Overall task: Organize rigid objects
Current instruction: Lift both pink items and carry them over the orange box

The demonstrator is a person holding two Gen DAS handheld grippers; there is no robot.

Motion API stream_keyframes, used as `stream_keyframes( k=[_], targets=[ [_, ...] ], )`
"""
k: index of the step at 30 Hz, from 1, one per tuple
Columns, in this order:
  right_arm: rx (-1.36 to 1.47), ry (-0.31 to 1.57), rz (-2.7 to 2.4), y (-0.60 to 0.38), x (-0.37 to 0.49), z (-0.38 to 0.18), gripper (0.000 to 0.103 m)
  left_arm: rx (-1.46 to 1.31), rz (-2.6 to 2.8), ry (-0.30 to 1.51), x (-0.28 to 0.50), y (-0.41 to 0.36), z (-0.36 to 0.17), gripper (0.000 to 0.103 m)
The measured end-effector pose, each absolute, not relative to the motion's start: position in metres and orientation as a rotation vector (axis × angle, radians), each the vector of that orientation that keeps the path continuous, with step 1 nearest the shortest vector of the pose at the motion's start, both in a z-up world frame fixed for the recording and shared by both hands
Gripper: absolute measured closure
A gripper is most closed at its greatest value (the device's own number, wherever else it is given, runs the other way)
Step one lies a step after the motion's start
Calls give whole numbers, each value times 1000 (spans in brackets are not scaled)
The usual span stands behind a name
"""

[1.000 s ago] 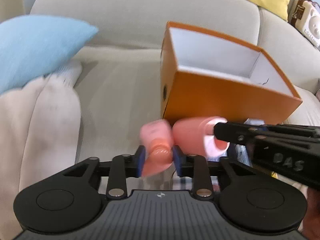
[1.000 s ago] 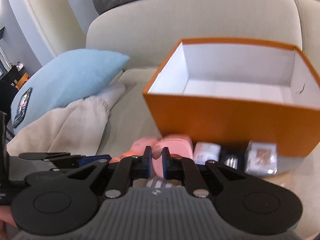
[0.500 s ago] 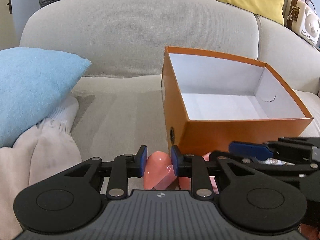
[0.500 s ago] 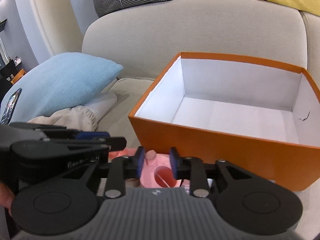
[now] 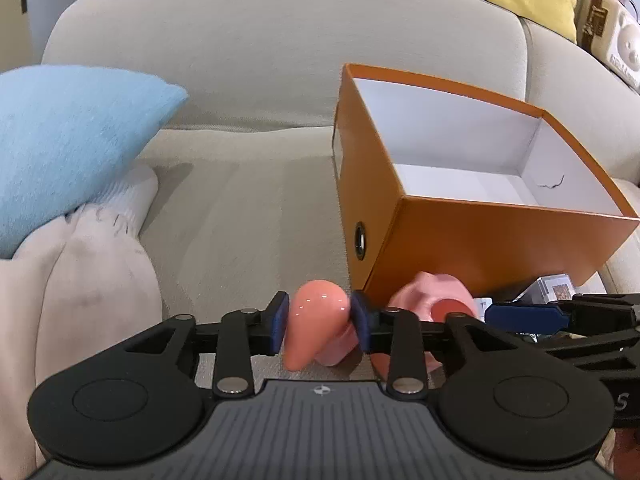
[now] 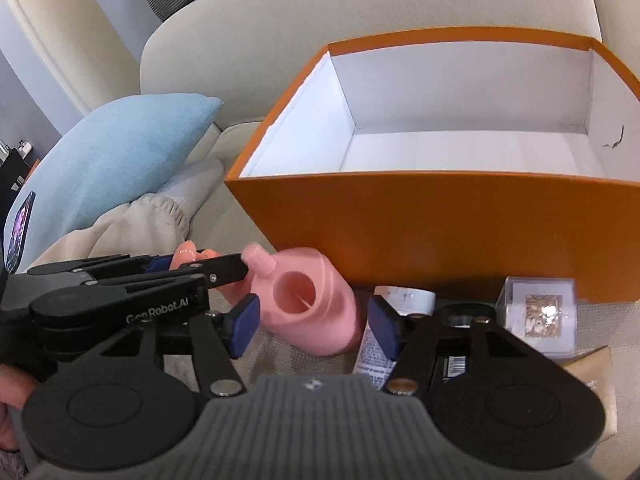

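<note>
My left gripper (image 5: 319, 322) is shut on a glossy salmon-pink piece (image 5: 314, 328), held just above the sofa seat in front of the orange box's (image 5: 472, 236) near corner. A pink hollow cup-like part (image 6: 316, 308) lies on the seat between the pads of my right gripper (image 6: 314, 326), which is open around it without touching. It also shows in the left wrist view (image 5: 430, 304). The orange box (image 6: 440, 224) is open, white inside and empty.
A white tube (image 6: 394, 320), a clear cube with a brown speckled face (image 6: 538, 314) and a tan pouch (image 6: 592, 380) lie in front of the box. A blue cushion (image 5: 68, 140) and beige garment (image 5: 80, 280) lie left. A phone (image 6: 18, 232) sits far left.
My right gripper has opened and let go of the pink cup part, which now rests on the seat. My left gripper keeps its hold on the salmon-pink piece.
</note>
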State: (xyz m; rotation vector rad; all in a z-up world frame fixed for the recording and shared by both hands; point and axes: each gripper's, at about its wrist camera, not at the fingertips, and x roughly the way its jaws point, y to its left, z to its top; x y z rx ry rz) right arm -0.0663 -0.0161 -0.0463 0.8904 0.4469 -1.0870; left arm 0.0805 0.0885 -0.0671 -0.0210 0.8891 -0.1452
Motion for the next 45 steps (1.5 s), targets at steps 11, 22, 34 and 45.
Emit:
stream_keyframes(
  k=[11, 22, 34, 45],
  targets=[
    [718, 575, -1077, -15, -36, -54, 34, -120, -130, 894, 73, 108, -51, 75],
    [690, 610, -1080, -22, -32, -62, 45, 14, -230, 965, 68, 95, -64, 53],
    [624, 622, -1065, -12, -36, -63, 45, 15, -273, 943, 42, 98, -50, 47],
    [556, 621, -1061, -11, -28, -70, 47, 49, -294, 944, 39, 93, -56, 75]
  ],
)
